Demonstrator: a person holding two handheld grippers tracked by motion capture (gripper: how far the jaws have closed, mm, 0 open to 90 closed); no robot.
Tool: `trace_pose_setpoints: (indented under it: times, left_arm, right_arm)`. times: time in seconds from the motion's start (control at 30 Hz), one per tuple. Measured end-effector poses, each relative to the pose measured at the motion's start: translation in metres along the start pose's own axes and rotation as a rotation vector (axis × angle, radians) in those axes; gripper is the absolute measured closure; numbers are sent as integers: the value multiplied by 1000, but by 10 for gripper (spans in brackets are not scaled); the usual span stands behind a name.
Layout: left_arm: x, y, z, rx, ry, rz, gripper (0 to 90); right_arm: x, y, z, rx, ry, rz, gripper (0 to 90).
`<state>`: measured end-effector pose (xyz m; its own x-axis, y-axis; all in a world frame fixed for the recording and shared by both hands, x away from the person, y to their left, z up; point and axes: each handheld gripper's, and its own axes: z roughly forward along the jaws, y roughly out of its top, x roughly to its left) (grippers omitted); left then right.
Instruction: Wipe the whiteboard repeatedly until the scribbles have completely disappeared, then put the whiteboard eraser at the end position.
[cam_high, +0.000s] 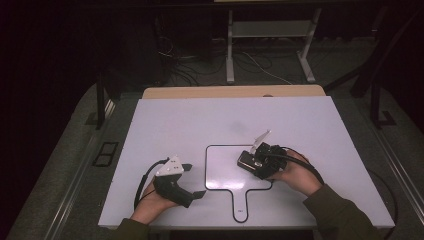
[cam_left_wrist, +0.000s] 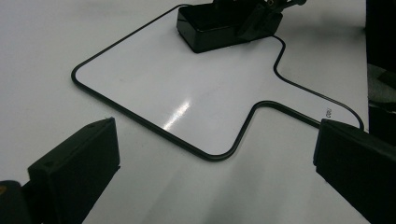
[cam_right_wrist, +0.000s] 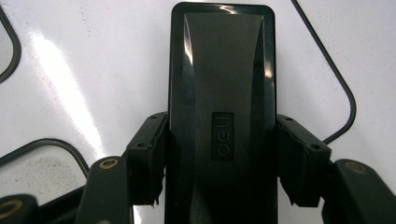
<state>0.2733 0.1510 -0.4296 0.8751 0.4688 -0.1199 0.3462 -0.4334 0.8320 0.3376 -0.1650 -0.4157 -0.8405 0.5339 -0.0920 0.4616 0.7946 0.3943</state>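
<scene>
A black block-shaped eraser (cam_right_wrist: 222, 93) with a raised logo lies on the paddle-shaped whiteboard (cam_high: 225, 165), near its right side. My right gripper (cam_right_wrist: 222, 158) is shut on it, one pad pressing each long side. From above, the eraser (cam_high: 246, 162) sticks out leftward from the right gripper (cam_high: 256, 161), held by a hand. My left gripper (cam_high: 195, 180) rests on the table left of the whiteboard, open with nothing between its fingers. In the left gripper view, the left gripper (cam_left_wrist: 217, 172) faces the whiteboard (cam_left_wrist: 177, 88), and the eraser (cam_left_wrist: 215, 25) sits at the top.
The whiteboard lies on a large white tabletop (cam_high: 175, 125), its handle (cam_high: 241, 205) pointing toward the front edge. A wooden strip (cam_high: 230, 92) runs along the far edge. Beyond it are a desk frame (cam_high: 270, 45) and floor cables (cam_high: 185, 65).
</scene>
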Motion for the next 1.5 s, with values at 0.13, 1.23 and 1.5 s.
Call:
trace_pose_setpoints:
  times: [0.13, 1.23, 1.5]
  left_arm:
    - [0, 0, 0, -2, -2, 2, 0]
    - [2, -1, -1, -9, -10, -12, 0]
    - [4, -2, -1, -5, -12, -9, 0]
  right_arm:
    - [8, -2, -2, 6, 21, -22, 389]
    - [-57, 5, -17, -138, 102, 188, 390]
    - [-83, 38, -8, -150, 84, 215, 390]
